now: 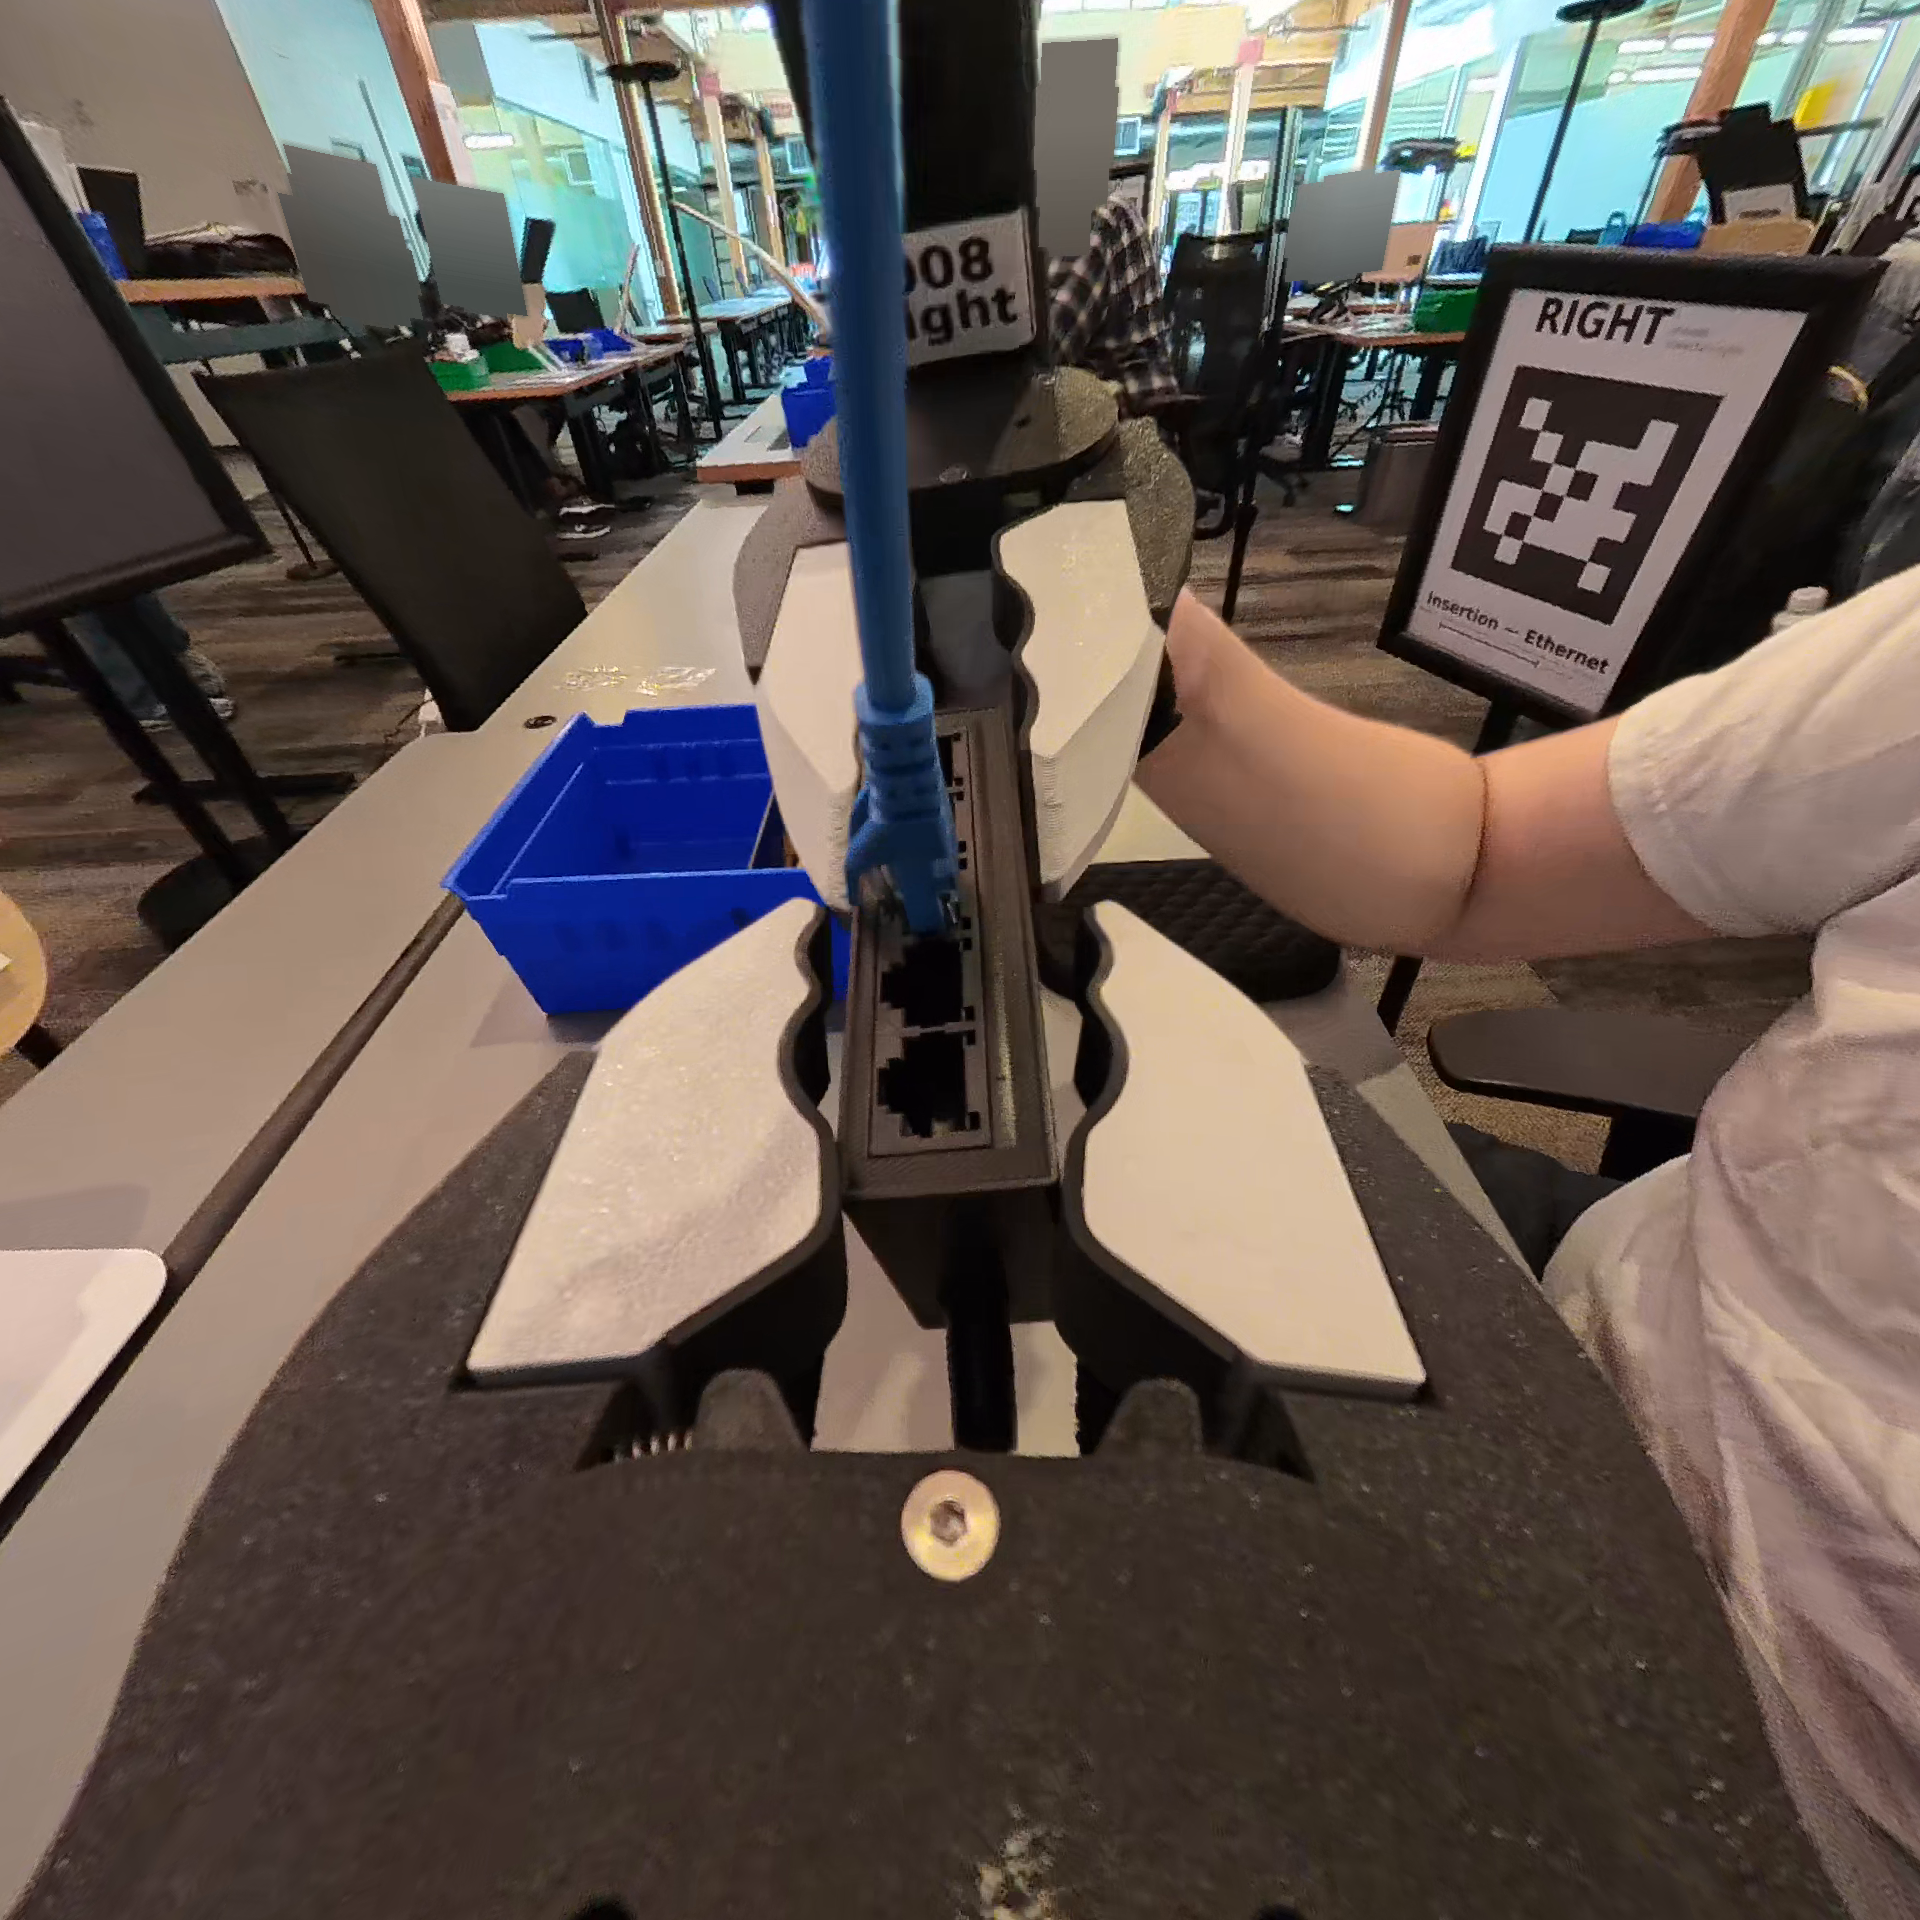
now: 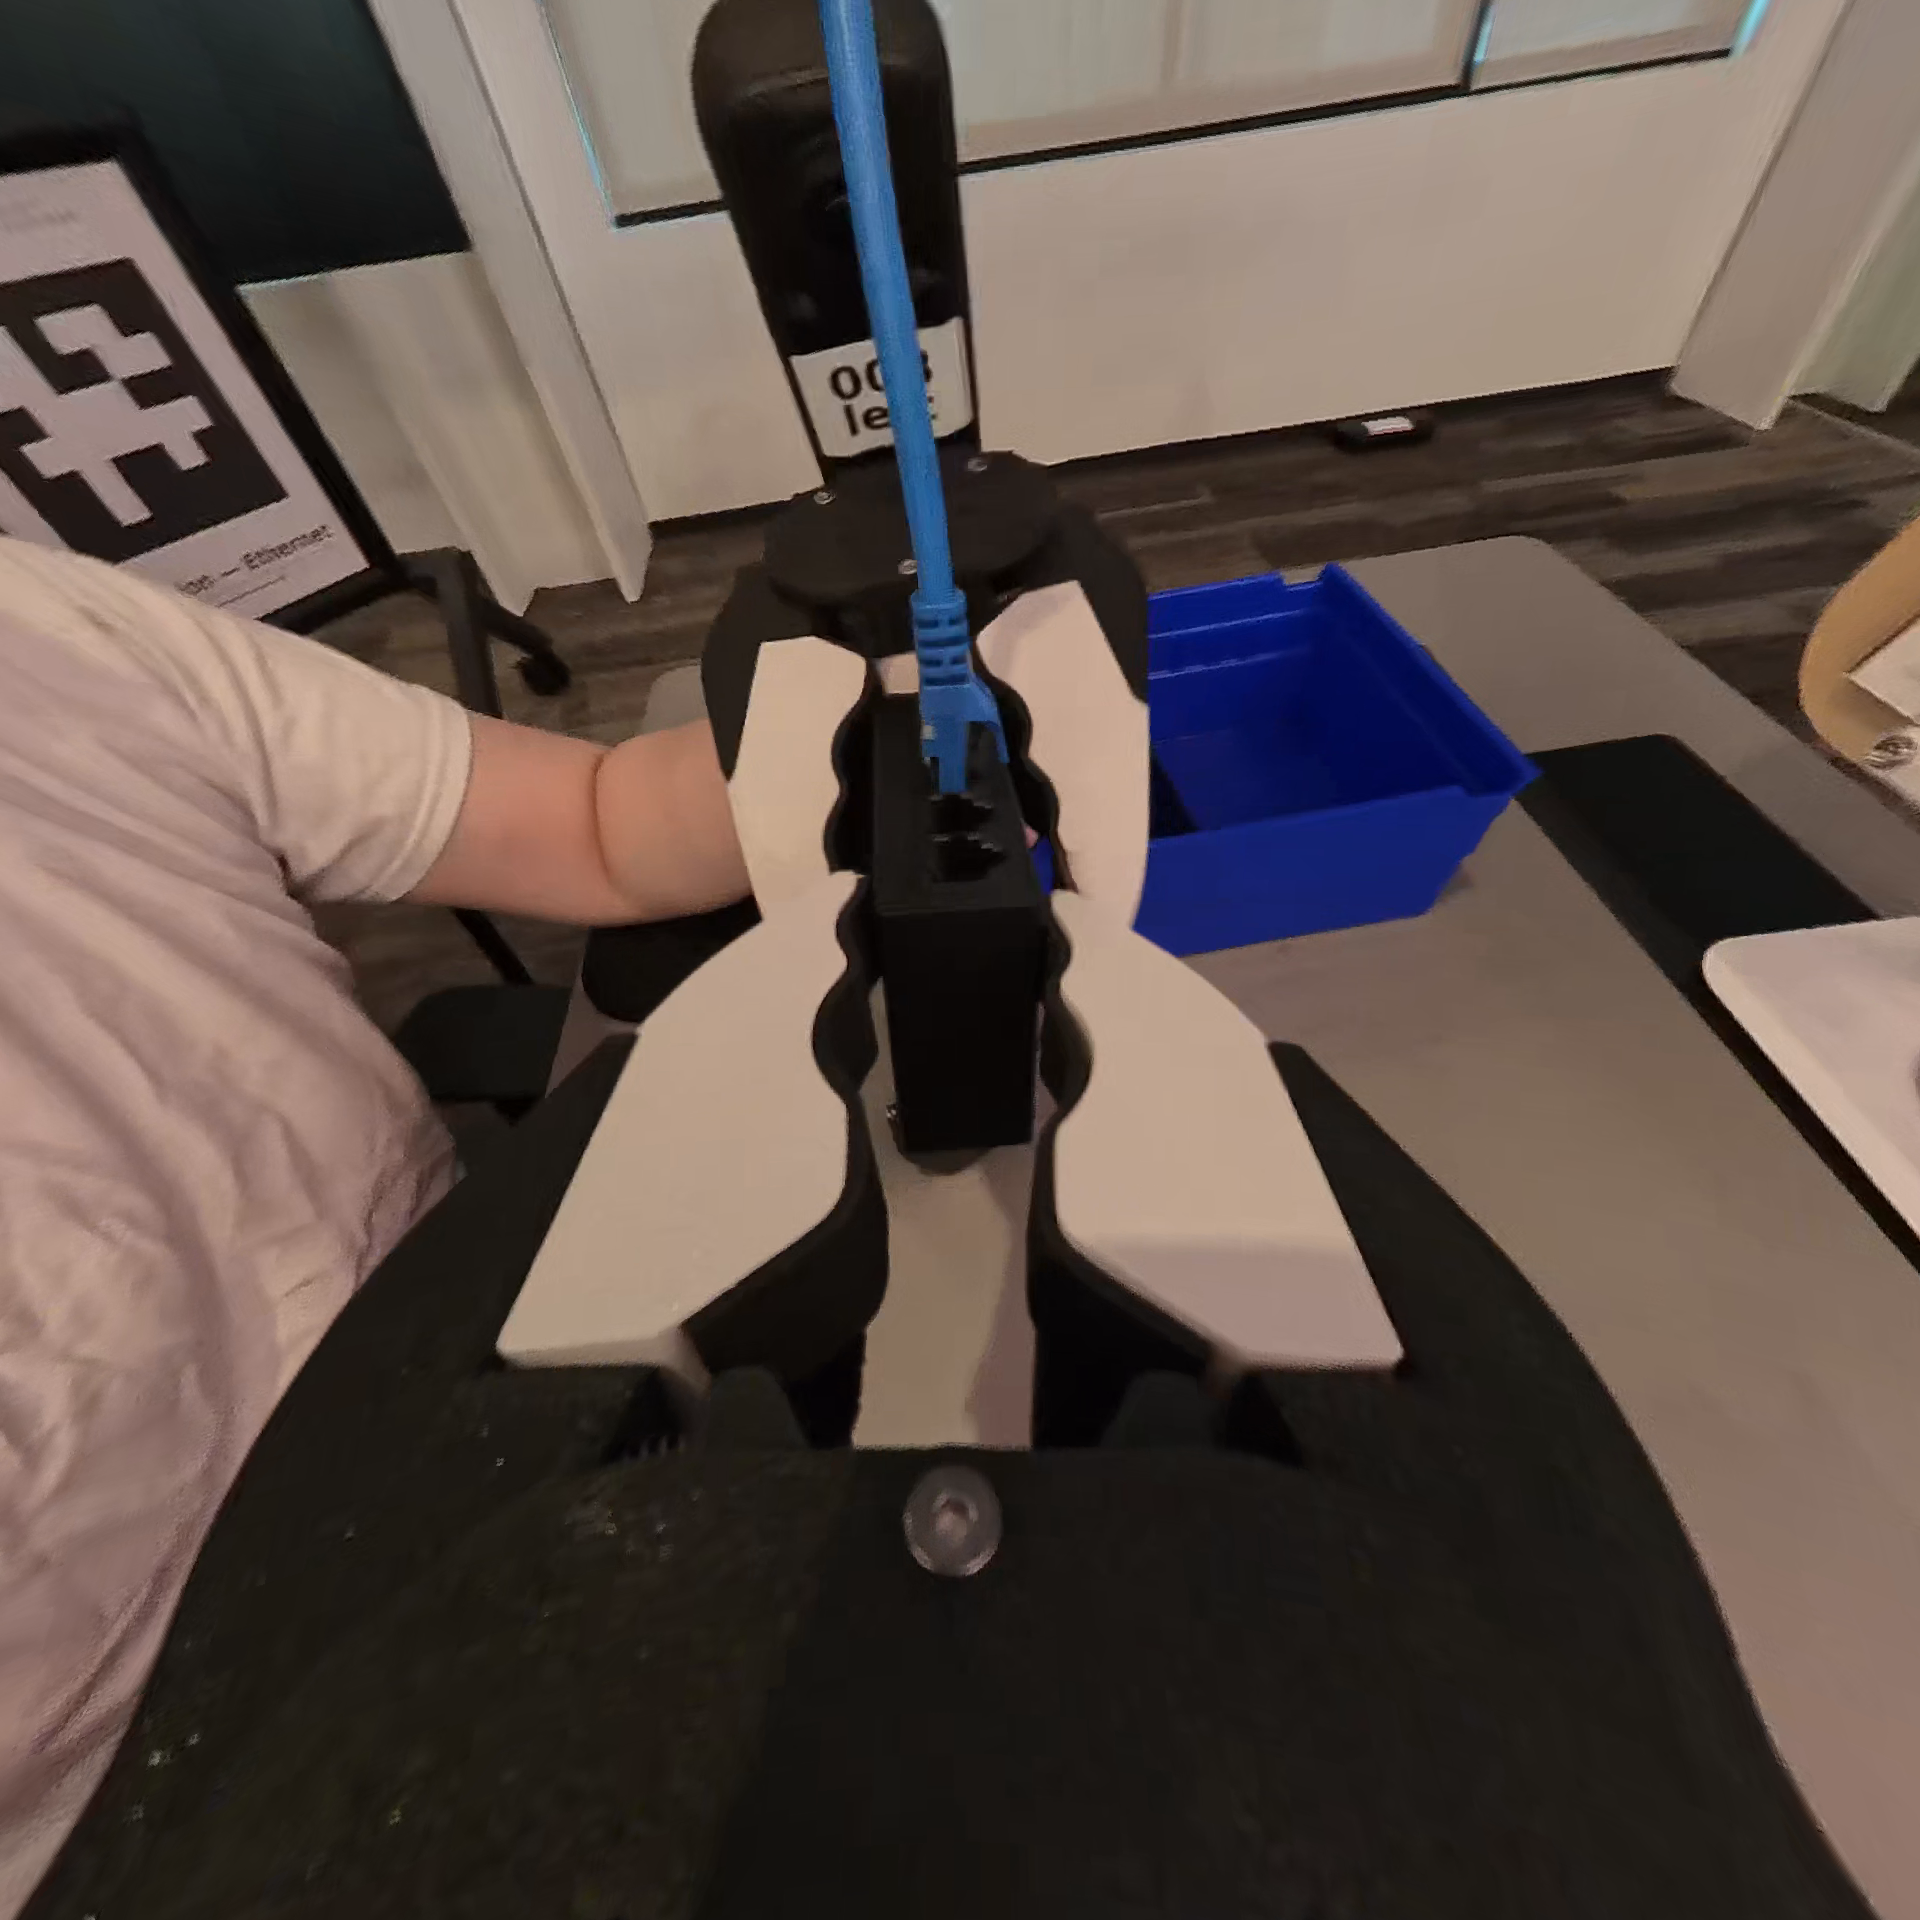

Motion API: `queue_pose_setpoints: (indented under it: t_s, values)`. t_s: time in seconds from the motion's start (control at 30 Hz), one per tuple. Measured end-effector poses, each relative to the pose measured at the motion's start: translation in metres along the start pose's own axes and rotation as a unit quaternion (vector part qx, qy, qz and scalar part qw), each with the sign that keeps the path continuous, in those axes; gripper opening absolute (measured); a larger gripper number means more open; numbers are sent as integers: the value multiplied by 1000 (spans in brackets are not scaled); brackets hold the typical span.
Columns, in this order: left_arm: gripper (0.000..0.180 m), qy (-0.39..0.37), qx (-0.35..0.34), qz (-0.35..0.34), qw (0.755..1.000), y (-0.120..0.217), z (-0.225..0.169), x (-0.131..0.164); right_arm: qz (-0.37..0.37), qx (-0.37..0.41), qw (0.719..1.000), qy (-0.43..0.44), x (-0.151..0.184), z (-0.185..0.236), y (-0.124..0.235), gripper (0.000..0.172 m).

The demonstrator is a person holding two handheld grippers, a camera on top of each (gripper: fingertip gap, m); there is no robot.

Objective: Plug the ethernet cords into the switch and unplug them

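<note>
Left wrist view: clamping the black network switch [image 1: 940, 1164] between the pads of the left gripper [image 1: 951, 920], on the grey table [image 1: 312, 1039], ports turned upward, evidently to keep the box from shifting while a plug goes in or comes out. Facing it from the far end, the right gripper [image 1: 945, 881], fingers spread wider than the switch and straddling it, gripping nothing. Between those fingers, the blue ethernet cord [image 1: 873, 416] dropping straight down from above, its plug [image 1: 899, 800] with the tip in the third port from the near end; hard to tell whether fully seated or only started. Two nearer ports bare.

Right wrist view: same arrangement from the opposite side. Own fingers apart, flanking the switch's end wall rather than the cord, probably after letting go or before re-gripping the plug. Beyond, the left gripper's fingers pressed along the switch's sides. To the right, an open blue bin [image 2: 1351, 790] just beside the switch.
</note>
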State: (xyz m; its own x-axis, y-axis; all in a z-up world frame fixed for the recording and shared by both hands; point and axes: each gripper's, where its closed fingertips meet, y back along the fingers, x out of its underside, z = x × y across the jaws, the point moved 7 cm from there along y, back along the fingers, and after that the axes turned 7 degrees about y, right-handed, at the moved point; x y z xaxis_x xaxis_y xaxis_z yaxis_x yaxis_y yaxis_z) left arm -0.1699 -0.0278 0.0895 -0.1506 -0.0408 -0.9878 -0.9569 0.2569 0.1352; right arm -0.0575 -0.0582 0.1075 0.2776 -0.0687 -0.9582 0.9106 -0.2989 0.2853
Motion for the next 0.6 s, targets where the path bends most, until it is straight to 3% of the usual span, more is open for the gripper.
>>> queue_pose_setpoints:
  t_s: [0.1,0.23,0.43,0.6]
  values:
    - [45,-8,2,-10,1000,2,3,-1,-18,16,999,27,-2,0,-1,27]
    - [49,-62,-21,-14,998,15,16,3,15,81,991,110,2,0,-9,27]
    - [34,-122,-13,-46,991,41,29,6,22,120,980,157,0,-7,-17,27]
    - [45,-178,-105,34,978,50,33,7,93,214,942,242,8,-12,-24,27]
